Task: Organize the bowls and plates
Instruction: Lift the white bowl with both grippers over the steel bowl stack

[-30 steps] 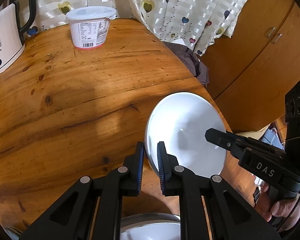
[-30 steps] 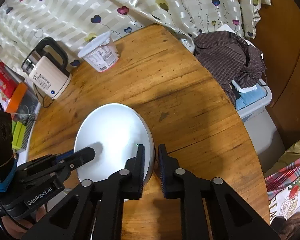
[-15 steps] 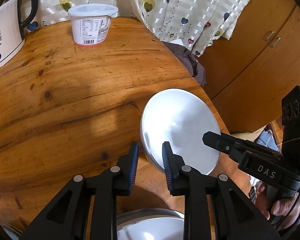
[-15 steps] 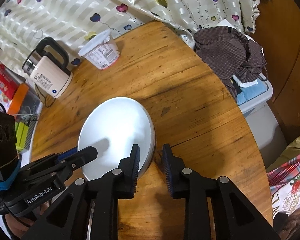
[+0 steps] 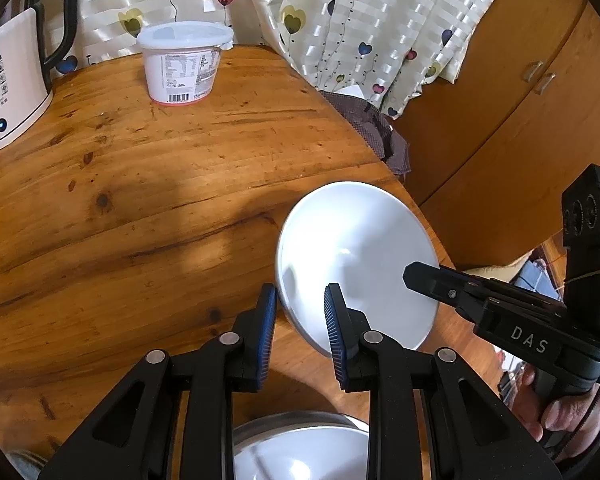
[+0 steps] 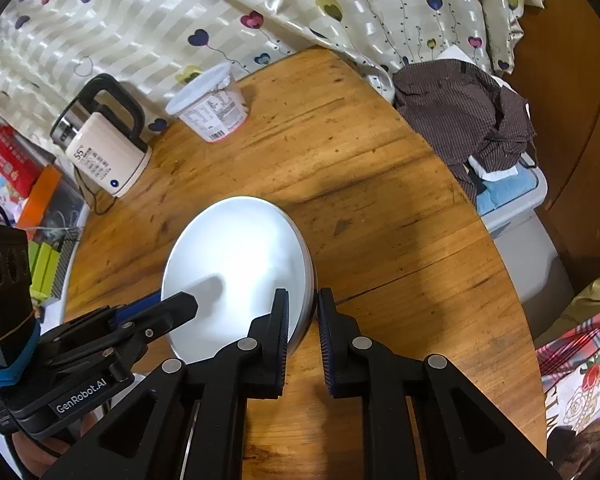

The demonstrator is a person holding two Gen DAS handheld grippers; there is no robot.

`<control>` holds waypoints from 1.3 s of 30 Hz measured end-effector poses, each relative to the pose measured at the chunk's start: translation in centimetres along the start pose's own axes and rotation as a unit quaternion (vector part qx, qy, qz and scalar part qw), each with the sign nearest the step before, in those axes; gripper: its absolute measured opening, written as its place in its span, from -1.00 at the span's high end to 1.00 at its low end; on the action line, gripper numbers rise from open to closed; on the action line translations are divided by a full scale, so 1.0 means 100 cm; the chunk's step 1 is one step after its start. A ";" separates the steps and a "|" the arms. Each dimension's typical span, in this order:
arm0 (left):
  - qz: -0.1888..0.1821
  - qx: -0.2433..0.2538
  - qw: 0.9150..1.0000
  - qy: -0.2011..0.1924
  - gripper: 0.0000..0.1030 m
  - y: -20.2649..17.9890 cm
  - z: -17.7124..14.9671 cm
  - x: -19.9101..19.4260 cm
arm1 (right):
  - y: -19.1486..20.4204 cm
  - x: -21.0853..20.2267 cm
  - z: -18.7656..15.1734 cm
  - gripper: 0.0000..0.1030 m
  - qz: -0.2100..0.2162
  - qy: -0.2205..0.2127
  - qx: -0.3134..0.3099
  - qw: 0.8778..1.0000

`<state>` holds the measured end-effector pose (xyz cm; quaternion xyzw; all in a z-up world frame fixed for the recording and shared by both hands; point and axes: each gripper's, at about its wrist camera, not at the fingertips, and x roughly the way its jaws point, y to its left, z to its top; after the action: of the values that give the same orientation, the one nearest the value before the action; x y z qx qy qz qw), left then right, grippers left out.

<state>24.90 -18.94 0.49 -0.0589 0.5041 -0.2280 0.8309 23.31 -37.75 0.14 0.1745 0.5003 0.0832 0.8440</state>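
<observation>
A round white plate [image 5: 356,248] with a grey metal rim lies near the right edge of the wooden table [image 5: 140,200]. My left gripper [image 5: 300,332] straddles its near left rim, jaws apart, and the pads do not press it. In the right wrist view the same plate [image 6: 236,256] has its right rim between the jaws of my right gripper [image 6: 303,330], which are closing on that rim. A second white dish [image 5: 300,440] with a metal rim shows under the left gripper, mostly hidden.
A white lidded tub [image 5: 184,64] and a cream kettle [image 5: 8,80] stand at the back of the table. Heart-print curtain hangs behind. A brown shirt [image 6: 460,112] lies on a plastic bin [image 6: 512,200] beyond the table's right edge. A hand [image 5: 560,420] holds the right gripper.
The left jaws, tight on the plate's rim a second ago, have spread apart. The right jaws widened half a second ago and have narrowed on the rim again. The plate has barely shifted.
</observation>
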 end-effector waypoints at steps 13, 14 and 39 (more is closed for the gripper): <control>0.002 -0.005 1.000 -0.027 0.51 0.002 -0.002 -0.030 | 0.021 -0.019 0.001 0.73 0.007 -0.009 -0.019 1.000; 0.003 -0.005 1.000 -0.028 0.51 0.002 -0.003 -0.034 | 0.024 -0.020 0.000 0.73 0.008 -0.010 -0.020 1.000; 0.017 -0.026 0.997 -0.072 0.50 0.004 -0.053 -0.114 | 0.077 -0.071 -0.043 0.73 0.032 -0.022 -0.062 0.997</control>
<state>16.02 -12.92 7.01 -0.0881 0.4493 -0.1961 0.8671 16.42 -31.92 6.96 0.1398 0.4698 0.1370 0.8608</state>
